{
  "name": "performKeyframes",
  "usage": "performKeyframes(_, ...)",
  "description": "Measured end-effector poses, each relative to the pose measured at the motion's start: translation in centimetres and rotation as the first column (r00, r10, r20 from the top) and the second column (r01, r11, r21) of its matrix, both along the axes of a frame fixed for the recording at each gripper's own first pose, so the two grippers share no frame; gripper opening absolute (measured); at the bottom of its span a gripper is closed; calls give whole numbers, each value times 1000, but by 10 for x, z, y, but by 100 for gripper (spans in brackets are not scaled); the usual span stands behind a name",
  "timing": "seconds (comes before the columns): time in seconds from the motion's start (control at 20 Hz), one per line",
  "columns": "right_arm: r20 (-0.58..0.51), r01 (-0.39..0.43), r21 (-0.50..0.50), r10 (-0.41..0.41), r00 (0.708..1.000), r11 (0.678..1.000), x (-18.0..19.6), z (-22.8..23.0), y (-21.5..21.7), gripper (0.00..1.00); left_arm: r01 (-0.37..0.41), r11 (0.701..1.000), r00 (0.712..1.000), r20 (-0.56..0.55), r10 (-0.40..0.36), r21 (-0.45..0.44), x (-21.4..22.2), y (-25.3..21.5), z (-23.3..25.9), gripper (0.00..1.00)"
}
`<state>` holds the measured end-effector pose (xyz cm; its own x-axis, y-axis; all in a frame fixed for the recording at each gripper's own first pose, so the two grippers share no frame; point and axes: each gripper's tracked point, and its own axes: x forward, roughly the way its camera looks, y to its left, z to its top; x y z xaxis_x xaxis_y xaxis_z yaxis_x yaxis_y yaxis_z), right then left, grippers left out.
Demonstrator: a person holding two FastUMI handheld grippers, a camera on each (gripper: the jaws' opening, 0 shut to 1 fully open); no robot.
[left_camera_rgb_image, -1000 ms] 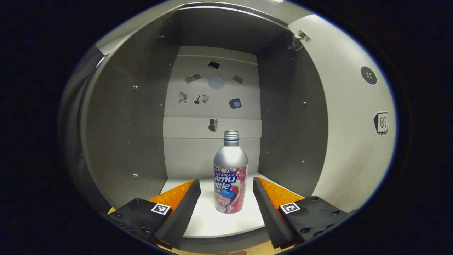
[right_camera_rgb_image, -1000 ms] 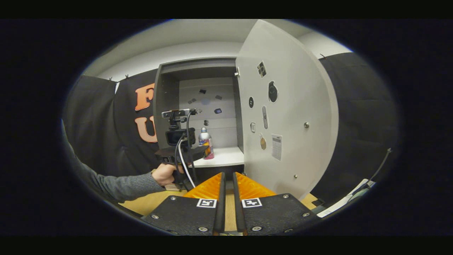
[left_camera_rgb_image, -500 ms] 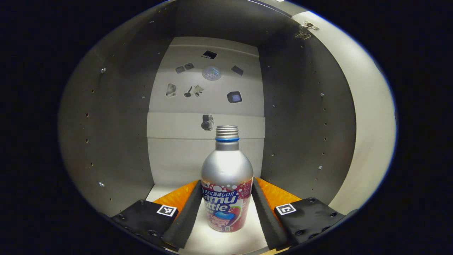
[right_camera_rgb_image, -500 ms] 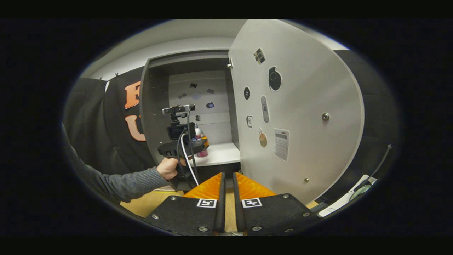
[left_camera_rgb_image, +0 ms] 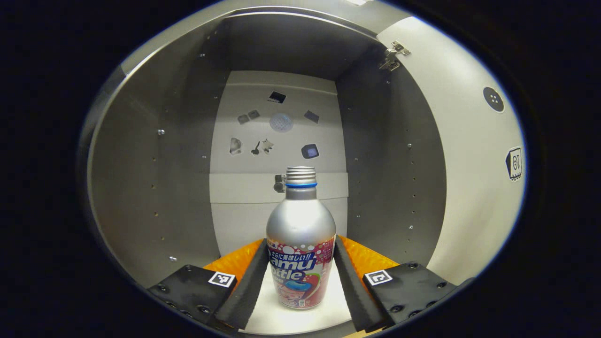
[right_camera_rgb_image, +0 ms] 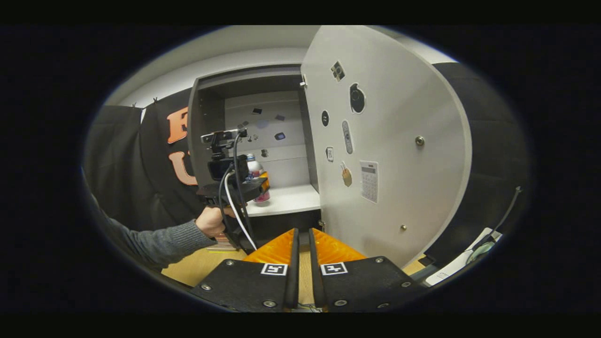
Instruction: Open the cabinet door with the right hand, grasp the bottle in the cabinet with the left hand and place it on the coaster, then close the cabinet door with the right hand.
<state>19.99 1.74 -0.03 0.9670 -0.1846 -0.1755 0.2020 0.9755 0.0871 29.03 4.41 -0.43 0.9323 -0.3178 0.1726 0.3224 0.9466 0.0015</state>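
Two fingers of the left gripper (left_camera_rgb_image: 300,274) press against the bottle (left_camera_rgb_image: 301,244), one on each side of its labelled lower body, so the gripper is closed on the bottle. The bottle stands upright near the front edge of the cabinet shelf (left_camera_rgb_image: 274,319), its silver shoulder and threaded neck rising above the fingers; whether its base touches the shelf cannot be told. Behind it, small stickers dot the pale back wall of the cabinet (left_camera_rgb_image: 155,188). To the right, the cabinet door (left_camera_rgb_image: 465,155) stands swung wide open on its hinge at the cabinet's upper right corner.

In the right gripper view, a person's hand (right_camera_rgb_image: 212,222) in a grey sleeve (right_camera_rgb_image: 157,239) holds the left gripper (right_camera_rgb_image: 256,183) at the left part of the shelf's front edge, with the bottle (right_camera_rgb_image: 256,171) partly hidden behind it. Further right, the open door (right_camera_rgb_image: 389,141) carries several stickers on its inner face. At the bottom, the right gripper (right_camera_rgb_image: 301,244) has its fingers drawn close together with a thin gap and nothing between them, well apart from the door and above a wooden tabletop (right_camera_rgb_image: 197,263).
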Motion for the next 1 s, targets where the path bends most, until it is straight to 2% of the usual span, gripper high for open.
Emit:
performKeyframes(0.05,1,-7,2,7,1000,1000,-2,0,2,17,-6,1000,1000,-1,6,6,-6,3,-2,85)
performKeyframes(0.15,7,-23,6,23,1000,1000,-8,0,4,17,-11,1000,1000,4,11,23,-22,11,-7,84)
performKeyframes(0.25,1,-42,18,42,999,999,-13,-2,8,7,-30,999,1000,6,30,43,-41,21,-15,85)
performKeyframes(0.3,-2,-51,28,51,999,998,-17,-4,10,12,-35,998,999,1,35,53,-53,26,-23,84)
performKeyframes(0.4,-7,-66,41,66,998,997,-24,-6,14,14,-35,997,999,-27,37,66,-78,32,-42,85)
performKeyframes(0.5,-22,-82,47,83,996,995,-31,-10,16,7,-41,996,996,-71,47,80,-97,40,-65,86)
performKeyframes(0.65,-58,-96,45,99,993,994,-40,-18,15,12,-52,995,988,-142,65,90,-120,53,-101,86)
performKeyframes(1.0,-165,-116,73,126,978,991,-66,-42,19,12,-93,989,940,-318,126,116,-164,84,-220,86)
